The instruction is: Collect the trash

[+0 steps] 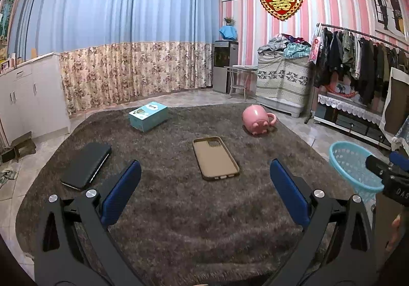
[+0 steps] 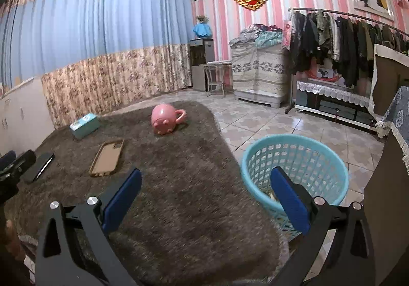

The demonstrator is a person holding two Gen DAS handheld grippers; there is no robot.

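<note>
**Both tongs hanging wide apart and empty over the shaggy rug**

The right wrist view is showing what the left one cannot: the inside of the light blue plastic basket (image 2: 294,173), sitting in the lower right of the frame on the tiled floor (image 2: 271,122) against the rug's edge, with something pale lying at its bottom, too hidden by the tong pad to identify. In the left wrist view only part of that basket (image 1: 352,171) is showing at the right edge, behind the other tool. The left view alone is giving a full look at the black phone (image 1: 87,168) lying flat at the left of the grey-brown rug (image 1: 179,209).

The basket is looking like a round, perforated tub with a solid rim, standing upright.

The left tongs (image 1: 204,194) are standing wide apart, gripping nothing, hovering above the rug with the empty brown phone case (image 1: 216,158) lying between the blue pads in the frame centre. The right tongs (image 2: 204,199) are likewise spread wide and empty, one pad over the rug, the other overlapping the basket in the picture.

Farther back, a teal box (image 1: 148,116) and a pink pig-shaped mug (image 1: 257,120) on its side are resting on the rug.
</note>
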